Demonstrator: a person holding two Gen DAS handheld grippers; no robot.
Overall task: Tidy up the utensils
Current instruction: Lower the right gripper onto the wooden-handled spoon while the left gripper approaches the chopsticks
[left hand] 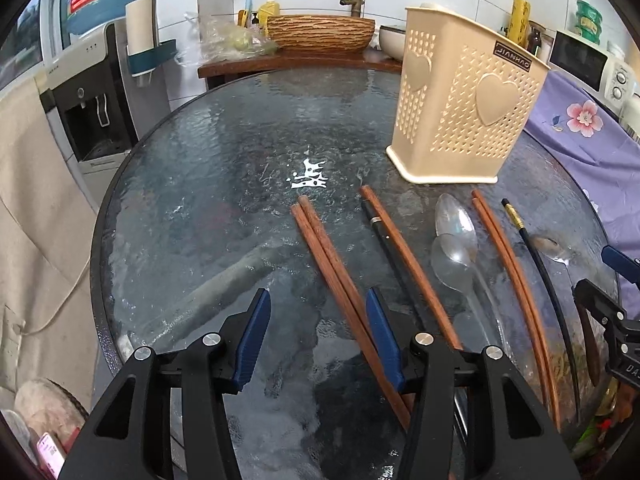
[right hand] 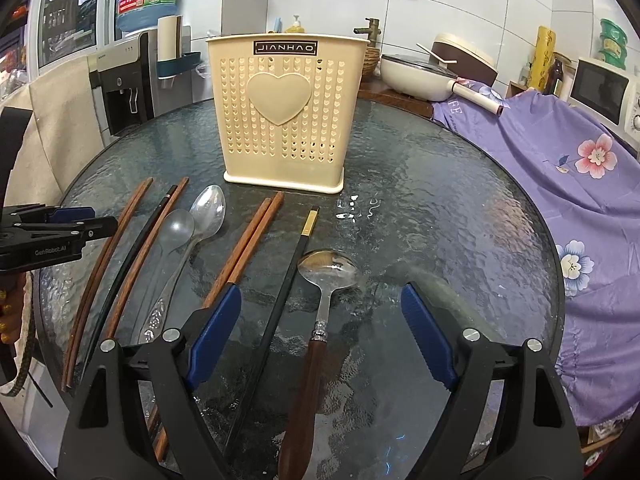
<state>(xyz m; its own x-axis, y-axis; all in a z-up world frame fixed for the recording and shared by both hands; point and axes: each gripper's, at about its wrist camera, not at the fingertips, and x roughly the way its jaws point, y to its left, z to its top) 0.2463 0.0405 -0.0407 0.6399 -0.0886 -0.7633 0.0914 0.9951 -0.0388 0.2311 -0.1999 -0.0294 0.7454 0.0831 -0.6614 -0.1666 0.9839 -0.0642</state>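
Observation:
A beige perforated utensil basket (left hand: 460, 120) (right hand: 284, 120) stands upright on the round glass table (left hand: 224, 168). In front of it lie several chopsticks and spoons in a row. My left gripper (left hand: 318, 320) hovers open over the leftmost brown chopstick pair (left hand: 320, 248), which runs just inside its right finger; no pad touches it. My right gripper (right hand: 320, 320) is open wide above a wooden-handled metal spoon (right hand: 328, 268) and a black gold-banded chopstick (right hand: 296, 264). A clear spoon (right hand: 176, 228), a metal spoon (right hand: 208, 208) and another brown pair (right hand: 248, 240) lie between the two grippers.
A purple floral cloth (right hand: 560, 168) covers the furniture to the right of the table. A water dispenser (left hand: 96, 104) stands to the left. Behind the table a wooden counter holds a woven basin (left hand: 320, 32) and a white pan (right hand: 416, 76).

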